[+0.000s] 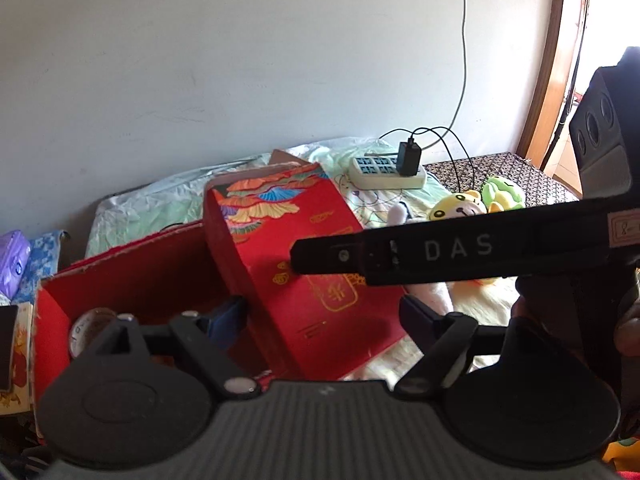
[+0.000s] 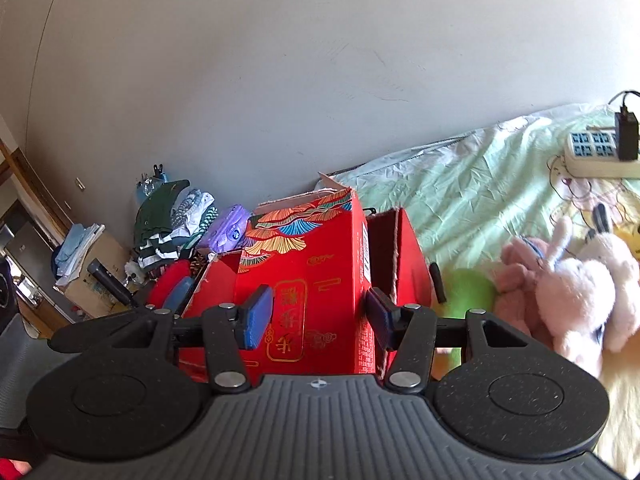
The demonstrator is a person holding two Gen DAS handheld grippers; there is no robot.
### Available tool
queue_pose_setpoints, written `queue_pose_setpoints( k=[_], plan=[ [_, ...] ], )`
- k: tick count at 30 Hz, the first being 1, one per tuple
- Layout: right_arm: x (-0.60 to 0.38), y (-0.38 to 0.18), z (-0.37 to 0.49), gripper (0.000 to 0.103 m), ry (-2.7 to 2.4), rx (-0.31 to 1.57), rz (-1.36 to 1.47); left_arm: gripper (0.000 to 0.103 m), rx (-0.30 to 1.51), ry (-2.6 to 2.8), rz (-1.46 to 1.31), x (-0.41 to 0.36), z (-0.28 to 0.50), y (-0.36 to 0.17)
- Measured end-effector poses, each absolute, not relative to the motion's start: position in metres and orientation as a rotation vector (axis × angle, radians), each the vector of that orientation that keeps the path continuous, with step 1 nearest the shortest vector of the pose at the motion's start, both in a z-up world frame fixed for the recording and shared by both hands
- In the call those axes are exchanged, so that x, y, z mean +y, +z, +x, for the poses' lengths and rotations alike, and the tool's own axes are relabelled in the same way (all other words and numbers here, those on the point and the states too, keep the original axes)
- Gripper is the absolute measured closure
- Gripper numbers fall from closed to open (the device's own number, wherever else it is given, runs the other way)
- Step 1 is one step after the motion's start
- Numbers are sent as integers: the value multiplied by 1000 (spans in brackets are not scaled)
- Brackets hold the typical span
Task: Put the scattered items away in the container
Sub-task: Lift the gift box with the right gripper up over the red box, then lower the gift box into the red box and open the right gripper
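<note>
Both your grippers are open and empty. The red box (image 2: 312, 280) sits right ahead of your right gripper (image 2: 316, 316). The pink bunny (image 2: 572, 304) lies to its right on the bed (image 2: 460, 200), nearer that hand than your left gripper (image 1: 320, 320).

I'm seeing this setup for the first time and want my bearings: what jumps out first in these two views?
The bright red box with gold print and fan patterns fills the middle of both views, its flaps raised, on the pale green bedsheet. To its right lie pink plush toys; a white power strip sits further back near the wall. Both the left gripper and right gripper are open and empty.
</note>
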State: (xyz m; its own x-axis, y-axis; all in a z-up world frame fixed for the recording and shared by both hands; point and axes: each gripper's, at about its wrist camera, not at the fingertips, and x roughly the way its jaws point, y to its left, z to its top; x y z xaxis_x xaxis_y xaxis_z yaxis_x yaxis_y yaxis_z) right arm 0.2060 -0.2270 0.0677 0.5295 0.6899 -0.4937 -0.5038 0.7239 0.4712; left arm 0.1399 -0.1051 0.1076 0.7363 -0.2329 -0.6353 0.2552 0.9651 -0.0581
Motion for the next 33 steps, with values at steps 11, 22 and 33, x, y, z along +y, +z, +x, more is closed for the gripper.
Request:
queue_pose_setpoints(
  k=[11,22,33],
  plan=[
    [-155,32,263,50,664,905,150,21,892,-269,-168,-27,212,55],
    [-113,11,276,51,565,1047,-68,21,1087,-317,-280,-10,242,9],
    [-82,5,298,55,510,1199,-297,24,1197,-361,-285,-17,257,-9]
  ],
)
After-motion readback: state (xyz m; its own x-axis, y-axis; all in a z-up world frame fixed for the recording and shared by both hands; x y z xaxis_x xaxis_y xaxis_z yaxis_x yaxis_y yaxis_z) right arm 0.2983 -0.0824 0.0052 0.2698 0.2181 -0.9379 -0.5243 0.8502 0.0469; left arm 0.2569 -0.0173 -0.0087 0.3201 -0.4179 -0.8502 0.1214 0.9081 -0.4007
